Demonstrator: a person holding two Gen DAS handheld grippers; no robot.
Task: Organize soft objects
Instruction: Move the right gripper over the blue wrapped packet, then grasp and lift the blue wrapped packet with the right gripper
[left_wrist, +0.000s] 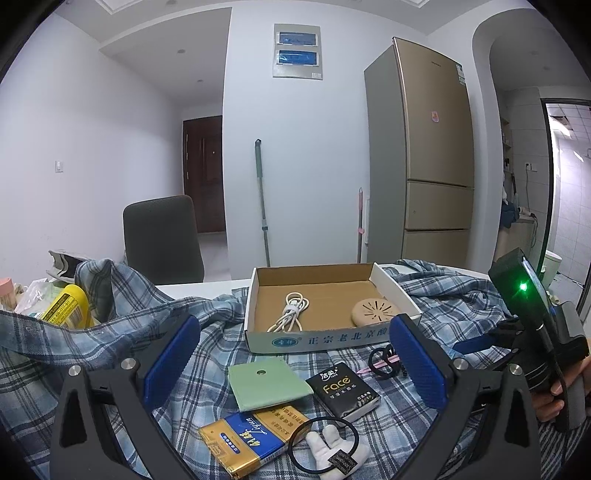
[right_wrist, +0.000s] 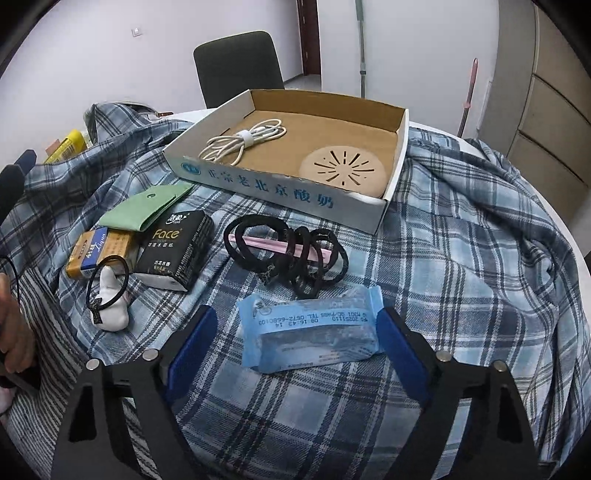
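Note:
A cardboard box (left_wrist: 258, 291) (right_wrist: 400, 147) holds a white cable (left_wrist: 291, 310) (right_wrist: 243, 142) and a beige round disc (left_wrist: 373, 312) (right_wrist: 343, 170). On the plaid cloth lie a green pouch (left_wrist: 266, 382) (right_wrist: 147, 210), a black tissue pack (left_wrist: 343, 389) (right_wrist: 177, 247), a gold-blue pack (left_wrist: 251, 439) (right_wrist: 99, 251), a white plush hair tie (left_wrist: 332, 448) (right_wrist: 110, 299) and black hair ties (left_wrist: 384, 362) (right_wrist: 295, 251). My left gripper (left_wrist: 295, 365) is open above these. My right gripper (right_wrist: 295, 343) is open, its pads either side of a blue wipe packet (right_wrist: 310, 336).
The plaid shirt (right_wrist: 461, 258) covers the round table. A yellow bottle (left_wrist: 68, 306) and clutter sit far left. A dark chair (left_wrist: 162, 236) stands behind the table, a fridge (left_wrist: 424, 155) and mop handles beyond. The right gripper's body (left_wrist: 535, 325) shows at the left view's right edge.

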